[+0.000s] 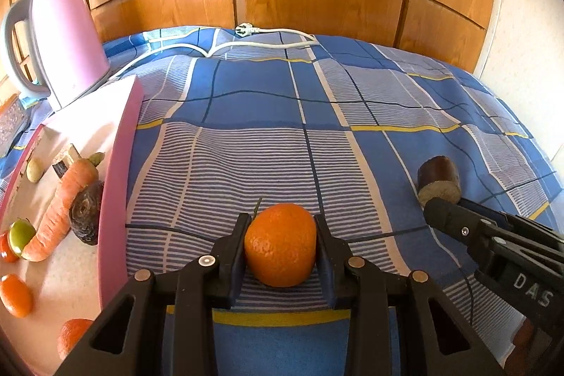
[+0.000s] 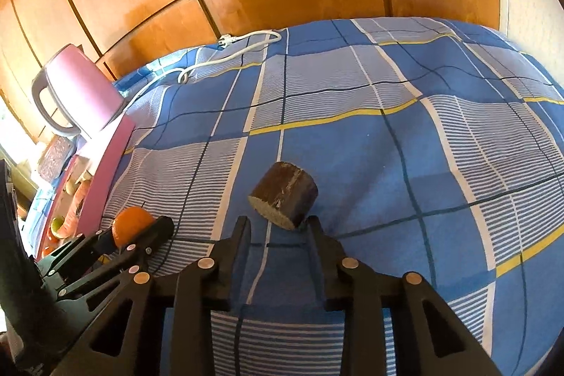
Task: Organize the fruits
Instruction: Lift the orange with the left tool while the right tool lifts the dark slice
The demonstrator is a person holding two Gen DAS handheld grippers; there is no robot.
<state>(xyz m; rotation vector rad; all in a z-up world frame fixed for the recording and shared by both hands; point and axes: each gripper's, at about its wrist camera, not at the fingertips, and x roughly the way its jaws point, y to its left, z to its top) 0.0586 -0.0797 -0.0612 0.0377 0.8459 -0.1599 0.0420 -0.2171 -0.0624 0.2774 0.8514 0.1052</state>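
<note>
- Left gripper (image 1: pixel 281 224) pinches orange (image 1: pixel 280 245) on cloth (image 1: pixel 352 101), beside tray (image 1: pixel 116 185); round skin may slip out on lifting.
- Right gripper (image 2: pixel 279 222) spread, its right finger touching chunk (image 2: pixel 283 194); a nudge may roll it away.

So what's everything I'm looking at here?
mandarin: 1, orange, on the bedspread between the left tool's fingers
cut chunk: 1, dark brown, on the bedspread ahead of the right tool
tray: 1, pink, at left, holding produce
carrot: 1, orange, in the tray
kettle: 1, pink, behind the tray
cable: 1, white, far end
bedspread: 1, blue checked
left tool: 1, black, around the mandarin
right tool: 1, black, open
</note>
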